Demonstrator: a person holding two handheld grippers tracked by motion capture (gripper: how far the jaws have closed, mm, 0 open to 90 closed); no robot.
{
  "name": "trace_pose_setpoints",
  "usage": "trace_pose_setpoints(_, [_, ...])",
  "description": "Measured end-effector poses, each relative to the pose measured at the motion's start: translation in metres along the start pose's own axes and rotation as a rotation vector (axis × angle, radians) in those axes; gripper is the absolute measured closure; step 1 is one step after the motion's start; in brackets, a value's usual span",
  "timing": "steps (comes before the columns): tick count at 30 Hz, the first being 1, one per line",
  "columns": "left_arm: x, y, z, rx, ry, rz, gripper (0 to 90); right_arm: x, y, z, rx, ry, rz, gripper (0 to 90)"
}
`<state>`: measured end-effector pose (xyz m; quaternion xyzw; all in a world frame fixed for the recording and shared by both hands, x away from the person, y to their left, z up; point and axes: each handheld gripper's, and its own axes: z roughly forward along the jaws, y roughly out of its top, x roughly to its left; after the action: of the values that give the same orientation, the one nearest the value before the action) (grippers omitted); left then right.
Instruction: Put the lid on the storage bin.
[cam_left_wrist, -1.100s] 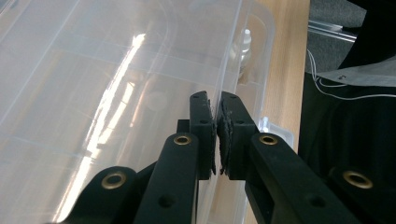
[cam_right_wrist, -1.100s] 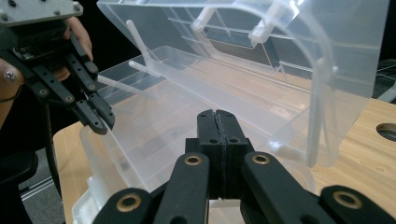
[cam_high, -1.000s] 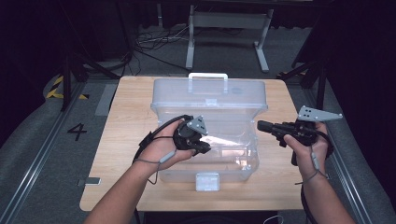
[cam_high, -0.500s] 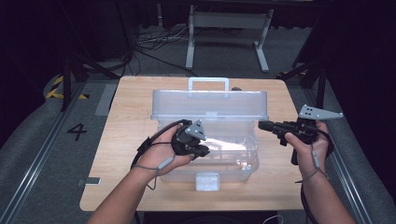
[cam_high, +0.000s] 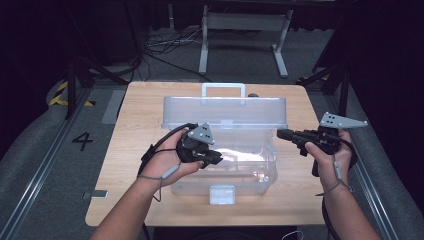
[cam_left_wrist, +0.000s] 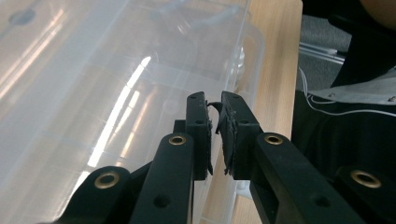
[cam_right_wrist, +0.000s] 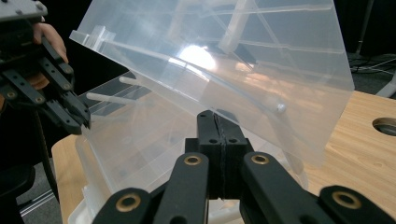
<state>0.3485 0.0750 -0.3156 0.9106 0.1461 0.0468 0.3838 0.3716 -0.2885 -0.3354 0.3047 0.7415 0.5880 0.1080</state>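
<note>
**Clear box open on the table, both grippers at its sides**

A clear plastic storage box (cam_high: 225, 165) sits in the middle of the wooden table (cam_high: 135, 110), its long axis running across the table from left to right. Its lid (cam_high: 225, 111) stands raised along the far side, hinged up and leaning, with the white handle (cam_high: 223, 89) at its top edge pointing away from the person. A white latch (cam_high: 222, 194) marks the box's near wall, facing the person.

The left gripper (cam_high: 212, 156) hangs over the box's left part, jaws pointing right along the long axis; in the left gripper view its jaws (cam_left_wrist: 214, 135) stand nearly together with a thin gap and nothing between them, above the transparent box wall. The right gripper (cam_high: 282, 134) is held just off the box's right end, near the lid's right edge, pointing left. In the right gripper view its jaws (cam_right_wrist: 216, 140) are pressed fully together, empty, just in front of the tilted lid.

Bare tabletop lies on both sides of the box, wider on the left, with a narrow strip along the near edge. A round hole (cam_right_wrist: 386, 125) shows in the tabletop.
</note>
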Motion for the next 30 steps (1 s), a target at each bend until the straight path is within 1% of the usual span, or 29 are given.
trace_pose_setpoints(1, [0.000,0.000,-0.003,-0.009,0.001,0.004,82.5,0.000,0.000,0.000,0.002,0.000,0.001,90.0])
trace_pose_setpoints(3, [0.001,-0.002,-0.008,-0.035,-0.002,-0.005,84.0,0.001,0.000,0.000,0.005,-0.004,-0.004,90.0])
trace_pose_setpoints(4, [0.002,-0.003,-0.011,-0.048,0.005,-0.011,84.8,0.001,0.000,0.000,0.004,-0.004,-0.004,90.0])
trace_pose_setpoints(7, [0.005,-0.007,-0.018,-0.075,0.008,-0.033,86.4,0.001,0.000,0.000,0.006,-0.004,-0.004,90.0])
trace_pose_setpoints(8, [0.005,-0.007,-0.018,-0.075,0.008,-0.033,86.8,0.001,0.000,0.000,0.006,-0.004,-0.004,90.0])
trace_pose_setpoints(11, [0.008,-0.011,-0.026,-0.098,0.023,-0.060,87.4,0.001,0.000,0.000,0.007,-0.006,-0.006,90.0])
trace_pose_setpoints(12, [0.010,-0.013,-0.028,-0.102,0.031,-0.065,87.7,0.001,0.000,0.000,0.009,-0.006,-0.006,90.0])
trace_pose_setpoints(14, [0.013,-0.017,-0.034,-0.129,0.056,-0.087,88.2,0.001,0.000,-0.001,0.012,-0.007,-0.007,90.0])
trace_pose_setpoints(16, [0.015,-0.021,-0.040,-0.159,0.088,-0.115,88.2,0.002,0.000,-0.001,0.014,-0.009,-0.007,90.0])
trace_pose_setpoints(17, [0.016,-0.023,-0.043,-0.167,0.103,-0.127,88.5,0.002,0.000,-0.001,0.015,-0.010,-0.009,90.0])
trace_pose_setpoints(19, [0.018,-0.028,-0.049,-0.190,0.122,-0.152,89.0,0.003,0.000,-0.002,0.018,-0.012,-0.012,90.0])
trace_pose_setpoints(23, [0.021,-0.040,-0.060,-0.231,0.163,-0.190,89.3,0.003,0.000,-0.002,0.019,-0.011,-0.013,90.0])
trace_pose_setpoints(25, [0.022,-0.046,-0.064,-0.251,0.205,-0.209,89.5,0.003,0.000,-0.003,0.018,-0.008,-0.014,90.0])
trace_pose_setpoints(26, [0.022,-0.049,-0.066,-0.262,0.207,-0.228,89.6,0.003,0.000,-0.003,0.018,-0.007,-0.015,90.0])
trace_pose_setpoints(27, [0.023,-0.053,-0.068,-0.271,0.206,-0.235,89.6,0.003,0.000,-0.003,0.019,-0.007,-0.013,90.0])
trace_pose_setpoints(30, [0.024,-0.062,-0.073,-0.288,0.229,-0.269,89.6,0.004,0.000,-0.003,0.024,-0.007,-0.016,90.0])
